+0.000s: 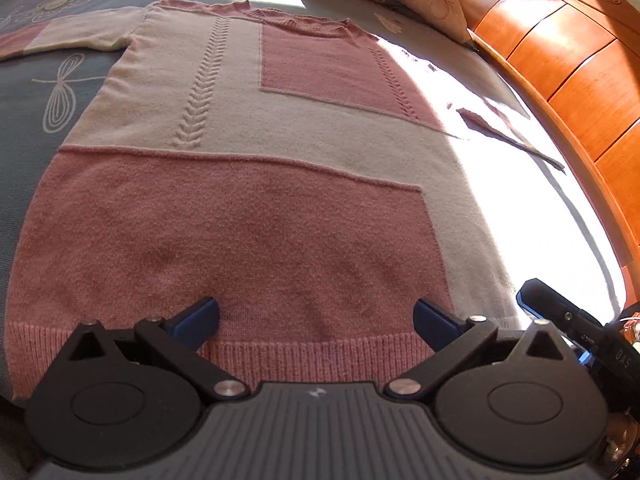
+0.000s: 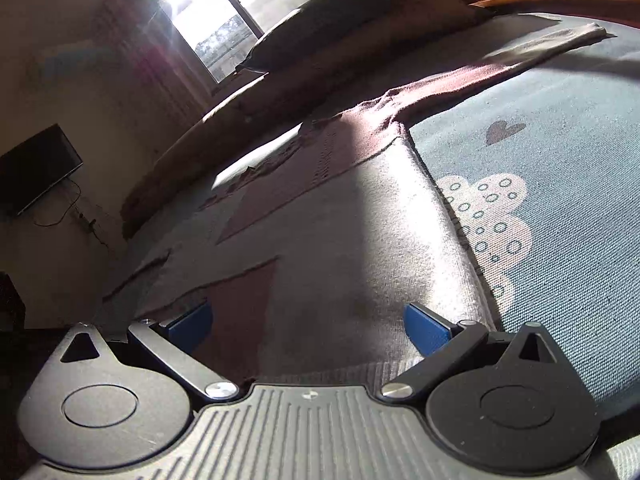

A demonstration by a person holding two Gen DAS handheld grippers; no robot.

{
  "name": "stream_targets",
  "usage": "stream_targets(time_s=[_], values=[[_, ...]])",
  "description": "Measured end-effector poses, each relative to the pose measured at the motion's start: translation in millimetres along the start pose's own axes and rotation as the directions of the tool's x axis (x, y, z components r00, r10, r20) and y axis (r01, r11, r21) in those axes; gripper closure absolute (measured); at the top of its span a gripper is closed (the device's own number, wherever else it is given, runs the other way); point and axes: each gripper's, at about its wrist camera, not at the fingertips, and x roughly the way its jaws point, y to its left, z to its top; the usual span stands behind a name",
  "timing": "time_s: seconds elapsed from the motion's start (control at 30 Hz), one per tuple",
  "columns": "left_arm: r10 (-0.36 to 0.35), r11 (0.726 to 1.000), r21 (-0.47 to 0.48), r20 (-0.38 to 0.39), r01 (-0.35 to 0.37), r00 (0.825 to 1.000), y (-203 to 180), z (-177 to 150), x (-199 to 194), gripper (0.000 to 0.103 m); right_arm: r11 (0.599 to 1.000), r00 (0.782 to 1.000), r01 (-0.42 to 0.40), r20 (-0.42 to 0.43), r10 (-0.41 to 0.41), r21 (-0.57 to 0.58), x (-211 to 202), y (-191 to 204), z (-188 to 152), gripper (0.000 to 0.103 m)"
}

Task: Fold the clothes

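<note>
A pink and cream knitted sweater (image 1: 240, 168) lies flat on the bed, hem toward me, neckline far away. One sleeve (image 1: 76, 36) stretches out to the left. My left gripper (image 1: 316, 320) hovers open over the ribbed hem (image 1: 312, 354), blue fingertips (image 1: 198, 322) apart with nothing between them. In the right wrist view the same sweater (image 2: 340, 232) runs away from me, its right sleeve (image 2: 500, 64) reaching toward the far right. My right gripper (image 2: 308, 326) is open above the hem near the sweater's right edge. The right gripper's body (image 1: 576, 320) shows at the left view's right margin.
The sweater rests on a blue-grey patterned bedspread (image 2: 560, 208). A wooden headboard (image 1: 568, 60) curves along the right and pillows (image 2: 340, 12) lie at the bed's far end. Bright sunlight washes out the sweater's right side. A window (image 2: 224, 12) and a wall television (image 2: 36, 168) stand beyond.
</note>
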Motion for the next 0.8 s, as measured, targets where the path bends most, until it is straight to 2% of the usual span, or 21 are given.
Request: stream_targets(time_s=[0.13, 0.3, 0.47, 0.53, 0.63, 0.8], values=[[0.002, 1.000, 0.027, 0.023, -0.003, 1.000, 0, -5, -3, 0.001, 0.998, 1.000, -0.004, -0.029, 0.002, -0.057, -5, 16, -11, 0.000], [-0.073, 0.996, -0.055, 0.040, 0.075, 0.997, 12, -2, -1, 0.001, 0.991, 0.997, 0.067, -0.028, -0.071, -0.112, -10, 24, -20, 0.000], [-0.153, 0.980, -0.120, 0.065, 0.160, 0.986, 28, -3, -4, 0.001, 0.996, 0.996, 0.090, 0.011, -0.090, 0.012, -19, 5, -13, 0.000], [-0.164, 0.979, -0.110, 0.068, 0.171, 0.984, 30, -4, -4, 0.001, 0.994, 0.994, 0.108, 0.014, -0.108, 0.014, -21, 4, -12, 0.000], [-0.175, 0.978, -0.102, 0.075, 0.182, 0.982, 30, -6, -4, 0.001, 0.978, 0.978, 0.207, 0.042, -0.206, -0.008, -23, 5, -13, 0.000], [-0.198, 0.971, -0.120, 0.079, 0.207, 0.977, 35, -5, -5, 0.001, 0.977, 0.977, 0.212, 0.039, -0.212, -0.014, -21, 7, -10, 0.000]])
